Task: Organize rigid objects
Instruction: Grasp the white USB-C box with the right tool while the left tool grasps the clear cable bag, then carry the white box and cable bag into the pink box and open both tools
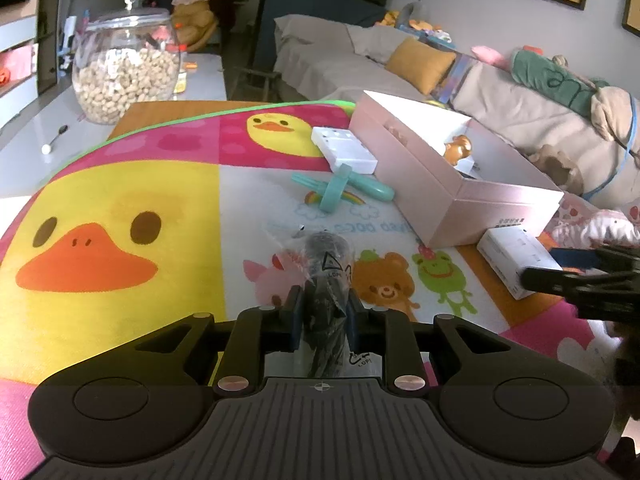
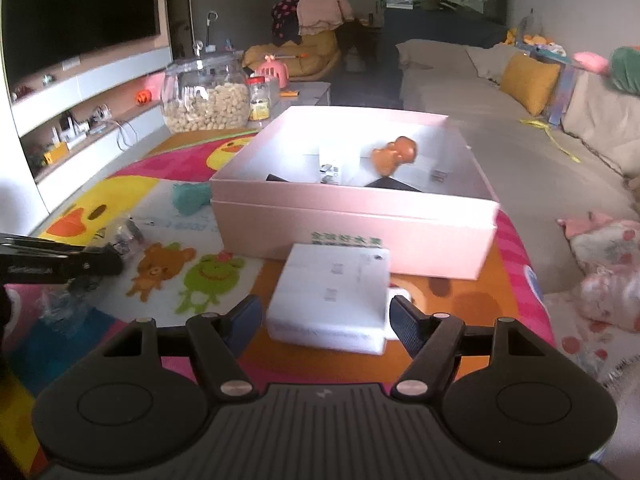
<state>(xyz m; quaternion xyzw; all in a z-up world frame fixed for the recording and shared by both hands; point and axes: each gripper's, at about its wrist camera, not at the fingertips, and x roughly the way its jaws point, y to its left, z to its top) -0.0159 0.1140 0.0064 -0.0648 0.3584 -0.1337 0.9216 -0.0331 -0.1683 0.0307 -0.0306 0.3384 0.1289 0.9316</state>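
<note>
Bagged item: a dark object in a clear crinkled plastic bag is clamped between the pads of the left tool, low over the near middle of the mat; whether it still touches the mat cannot be told.
Left tool risk: only the near end of the bag is gripped, so the slick film could slide through the pads, or the far end could sag and drag on the cartoon mat.
White box: a white carton lies on the mat just near the pink box, between the spread fingers of the right tool, which stand apart and are not pressed on it.
Right tool risk: the carton is nearly as wide as the gap, so a pad could land on its top edge and push it instead of gripping it.
Pink box: the open pink box is seen far and right, with a brown figurine inside; a dropped item could knock it.
Crowding: both tools are seen close together, so a collision is judged possible.
</note>
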